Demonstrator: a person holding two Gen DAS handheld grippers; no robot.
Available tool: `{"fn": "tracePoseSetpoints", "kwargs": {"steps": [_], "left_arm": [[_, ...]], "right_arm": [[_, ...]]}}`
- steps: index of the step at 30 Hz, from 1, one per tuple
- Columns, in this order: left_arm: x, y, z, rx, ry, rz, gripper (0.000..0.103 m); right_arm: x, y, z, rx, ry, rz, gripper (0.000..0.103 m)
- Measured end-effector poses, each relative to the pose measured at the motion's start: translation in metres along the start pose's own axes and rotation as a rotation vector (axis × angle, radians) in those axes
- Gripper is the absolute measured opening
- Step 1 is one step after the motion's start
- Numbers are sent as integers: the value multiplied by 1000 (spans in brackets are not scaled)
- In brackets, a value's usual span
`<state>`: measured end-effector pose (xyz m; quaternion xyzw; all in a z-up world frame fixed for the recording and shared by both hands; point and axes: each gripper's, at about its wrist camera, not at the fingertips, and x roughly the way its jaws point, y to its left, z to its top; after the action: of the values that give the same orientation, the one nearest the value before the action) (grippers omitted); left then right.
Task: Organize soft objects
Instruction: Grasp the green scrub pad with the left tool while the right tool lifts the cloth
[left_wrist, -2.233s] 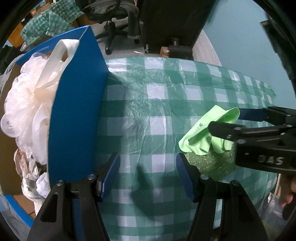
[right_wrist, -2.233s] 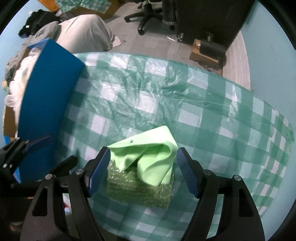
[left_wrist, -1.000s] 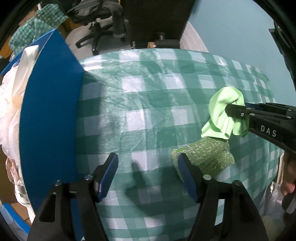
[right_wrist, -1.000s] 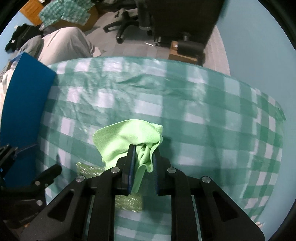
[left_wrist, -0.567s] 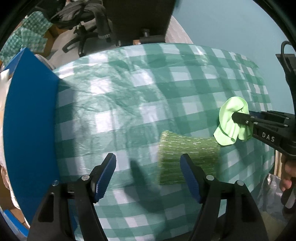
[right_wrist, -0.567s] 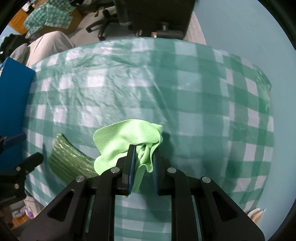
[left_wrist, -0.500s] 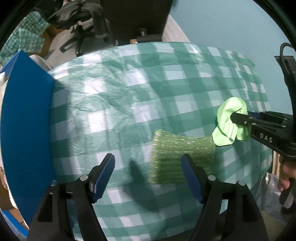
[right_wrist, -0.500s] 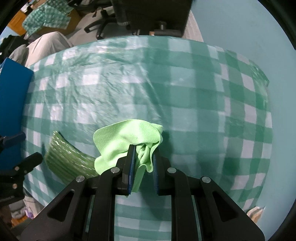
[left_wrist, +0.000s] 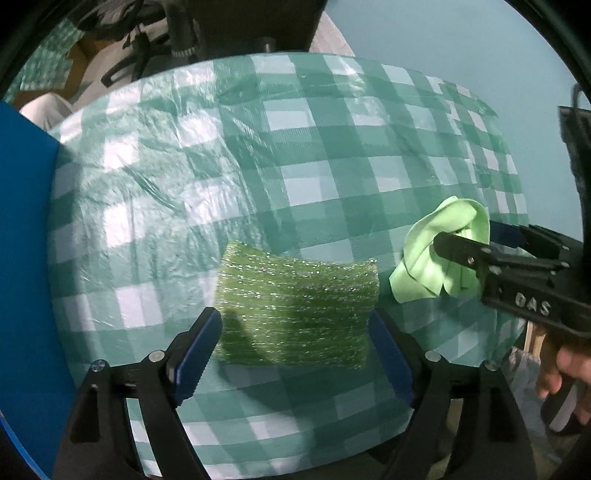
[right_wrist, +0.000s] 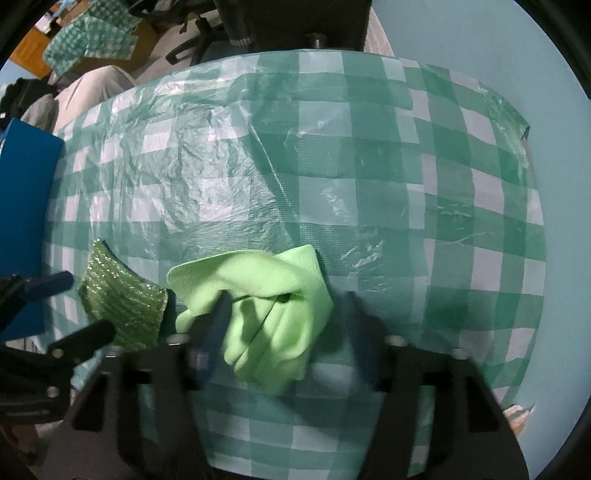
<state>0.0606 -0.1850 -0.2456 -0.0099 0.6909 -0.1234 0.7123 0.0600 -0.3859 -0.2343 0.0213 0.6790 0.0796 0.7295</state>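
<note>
Lime microfiber cloth (right_wrist: 266, 314) sits crumpled on the checkered tablecloth (right_wrist: 332, 177), near the front edge and right of centre. My right gripper (right_wrist: 282, 325) has just been opening: jaws apart now, cloth loose between them, pads not pressing as far as I can tell (they're motion-blurred). Just left of it, the green glitter scrub sponge (left_wrist: 295, 306) lies flat on the cloth cover. Left gripper (left_wrist: 295, 347) is over it, jaws wide and also just been opening, sponge between the blue pads but not squeezed.

What worries me, imo:
- A fold of the cloth could snag on a right pad when I pull away, dragging it off its spot or toward the table edge.
- The sponge spans nearly the full gap between the left pads, so a bit of offset and one pad lands on top instead of beside it. Bad pinch, or it just skids.
- Both grippers are close together, so they could bump.
- The thin plastic cover is wrinkly and could bunch up w/ the sponge.

Blue bin wall (left_wrist: 26, 258) is way off at the left.
</note>
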Motion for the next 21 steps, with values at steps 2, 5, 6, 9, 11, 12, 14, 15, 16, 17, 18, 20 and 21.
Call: {"fn": "tracePoseSetpoints", "kwargs": {"steps": [2, 5, 6, 9, 11, 12, 14, 15, 16, 17, 18, 20, 21], "left_arm": [[3, -2, 0, -17, -1, 1, 86], [11, -4, -1, -40, 14, 4, 86], [13, -5, -1, -46, 16, 3, 86], [20, -9, -5, -65, 20, 15, 88], [24, -12, -7, -74, 15, 32, 92], [24, -11, -8, -78, 10, 37, 92], [27, -14, -9, -86, 5, 44, 95], [28, -15, -9, -87, 3, 51, 95], [30, -17, -10, -84, 0, 67, 95], [32, -20, -10, -79, -4, 88, 95], [35, -24, -9, -74, -10, 99, 95], [36, -31, -14, -61, -30, 135, 94], [38, -33, -19, -47, -43, 158, 93]], "right_arm": [[-1, -3, -3, -15, -3, 9, 68], [-2, -4, -2, -29, 2, 18, 70], [-2, -3, 0, -29, 6, 17, 71], [5, 2, 5, -14, 22, 28, 71], [10, 7, 8, -19, 28, 21, 71], [13, 10, 10, -27, 31, 14, 71], [18, 16, 11, -39, 37, 1, 71], [20, 18, 11, -44, 41, -8, 71], [23, 20, 11, -49, 43, -13, 71], [24, 21, 11, -53, 41, -19, 71], [24, 23, 11, -61, 37, -30, 71], [26, 27, 10, -73, 34, -47, 72], [27, 28, 10, -78, 31, -58, 72]]}}
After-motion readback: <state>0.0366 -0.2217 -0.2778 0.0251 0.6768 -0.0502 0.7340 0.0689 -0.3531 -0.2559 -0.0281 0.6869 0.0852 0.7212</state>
